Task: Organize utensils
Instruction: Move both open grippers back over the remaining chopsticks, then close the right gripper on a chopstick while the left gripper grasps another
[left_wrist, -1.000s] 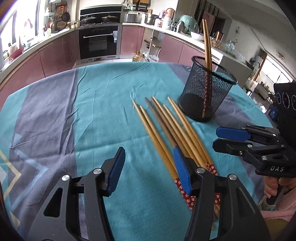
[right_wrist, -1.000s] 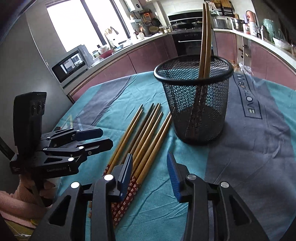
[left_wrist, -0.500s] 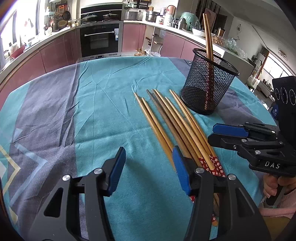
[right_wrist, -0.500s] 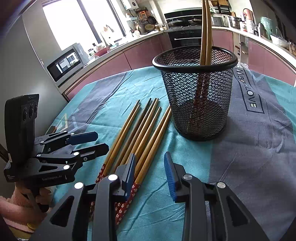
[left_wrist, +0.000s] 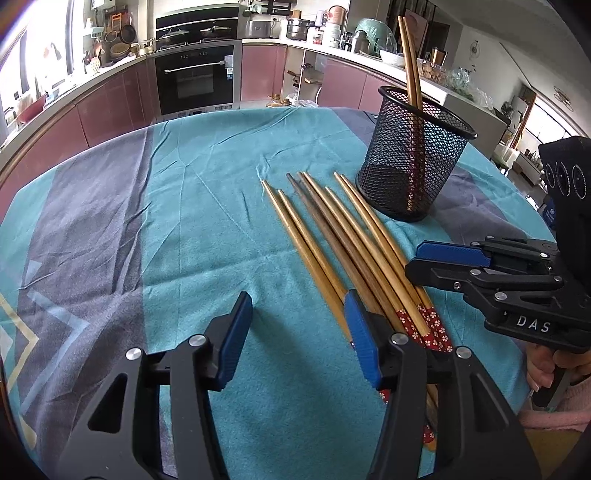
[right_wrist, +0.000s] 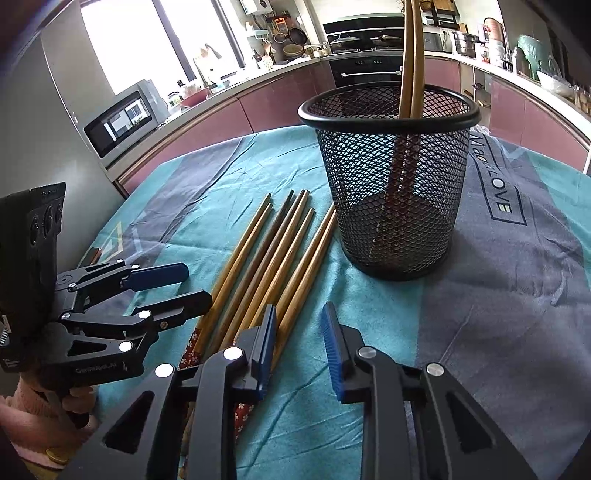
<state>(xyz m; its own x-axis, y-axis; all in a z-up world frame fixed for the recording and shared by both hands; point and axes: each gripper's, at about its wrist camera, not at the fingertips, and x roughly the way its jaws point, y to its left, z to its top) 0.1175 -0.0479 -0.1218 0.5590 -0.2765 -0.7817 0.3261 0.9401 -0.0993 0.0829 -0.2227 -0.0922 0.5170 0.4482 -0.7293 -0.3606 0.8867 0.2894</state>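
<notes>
Several bamboo chopsticks (left_wrist: 332, 229) (right_wrist: 273, 251) with red flowered ends lie side by side on the teal and grey tablecloth (left_wrist: 192, 221). A black mesh cup (left_wrist: 413, 162) (right_wrist: 391, 184) stands just beyond their tips, and two chopsticks (left_wrist: 410, 74) (right_wrist: 412, 55) stand upright in it. My left gripper (left_wrist: 299, 332) (right_wrist: 195, 286) is open over bare cloth, its right finger above the chopsticks' near ends. My right gripper (right_wrist: 299, 343) (left_wrist: 417, 260) hovers at the flowered ends with its jaws closing. The rightmost chopsticks run under the gap beside its left pad, which is not pressing on them.
A person's hand in a pink sleeve (left_wrist: 546, 369) (right_wrist: 37, 398) holds each gripper handle. The round table's edge curves at the back, with pink kitchen cabinets (left_wrist: 110, 107) and an oven (left_wrist: 195, 77) behind. Grey cloth (right_wrist: 517, 295) lies to the right of the cup.
The right gripper's jaws have narrowed, and it has edged a little closer to the chopsticks' flowered ends. The left gripper keeps the same opening and place.
</notes>
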